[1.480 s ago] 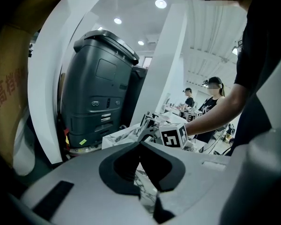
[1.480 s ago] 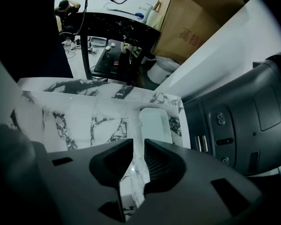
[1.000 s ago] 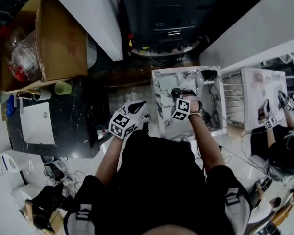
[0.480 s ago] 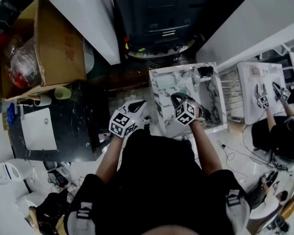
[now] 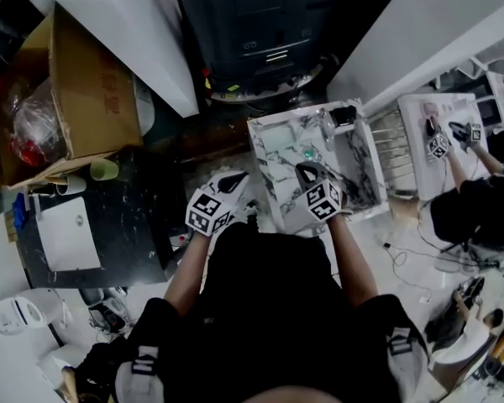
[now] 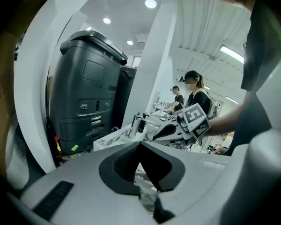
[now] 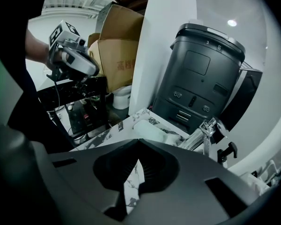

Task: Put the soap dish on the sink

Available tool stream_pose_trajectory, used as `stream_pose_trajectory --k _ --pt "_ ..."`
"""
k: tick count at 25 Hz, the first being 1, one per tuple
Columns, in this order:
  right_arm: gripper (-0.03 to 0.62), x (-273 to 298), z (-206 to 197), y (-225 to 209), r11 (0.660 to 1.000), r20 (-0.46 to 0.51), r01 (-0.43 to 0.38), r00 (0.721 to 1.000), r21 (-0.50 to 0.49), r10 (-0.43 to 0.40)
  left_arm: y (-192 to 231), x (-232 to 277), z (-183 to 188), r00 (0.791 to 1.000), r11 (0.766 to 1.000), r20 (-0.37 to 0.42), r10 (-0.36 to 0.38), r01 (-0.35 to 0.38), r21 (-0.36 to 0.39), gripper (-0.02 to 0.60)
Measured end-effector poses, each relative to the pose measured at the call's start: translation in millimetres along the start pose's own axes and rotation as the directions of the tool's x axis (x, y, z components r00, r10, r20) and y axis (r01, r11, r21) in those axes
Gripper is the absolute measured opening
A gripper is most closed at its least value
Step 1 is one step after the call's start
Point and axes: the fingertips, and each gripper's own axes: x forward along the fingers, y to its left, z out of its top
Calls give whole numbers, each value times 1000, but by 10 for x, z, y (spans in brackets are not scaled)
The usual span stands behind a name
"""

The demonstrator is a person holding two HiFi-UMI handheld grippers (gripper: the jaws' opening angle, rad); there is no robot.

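A marble-patterned sink (image 5: pixel 353 162) stands in front of me with a chrome faucet (image 5: pixel 327 124) at its back. A pale rounded dish (image 5: pixel 278 138), probably the soap dish, lies on the sink's far left part; it shows as a white oblong soap dish (image 7: pixel 152 131) in the right gripper view. My right gripper (image 5: pixel 306 172) hovers over the sink's middle, jaws shut with nothing between them (image 7: pixel 139 142). My left gripper (image 5: pixel 233 180) hangs left of the sink beside its edge, also shut and holding nothing (image 6: pixel 140 144).
A tall dark bin (image 5: pixel 252 23) stands behind the sink beside a white pillar (image 5: pixel 126 23). At left sit a cardboard box (image 5: pixel 76 82), a black counter (image 5: pixel 143 225) with a white basin (image 5: pixel 65 233), and a green cup (image 5: pixel 104 170). Another person (image 5: pixel 470 217) works at right.
My right gripper has drawn back a little toward the sink's front edge. The left gripper stays where it was; the head view has shifted slightly.
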Motion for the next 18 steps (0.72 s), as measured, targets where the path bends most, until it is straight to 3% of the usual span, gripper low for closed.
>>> stream_pose_trajectory --k 18 --pt "-5 -264 37 107 992 56 56 996 111 -63 -83 53 -40 997 996 -35 -69 71 49 -2"
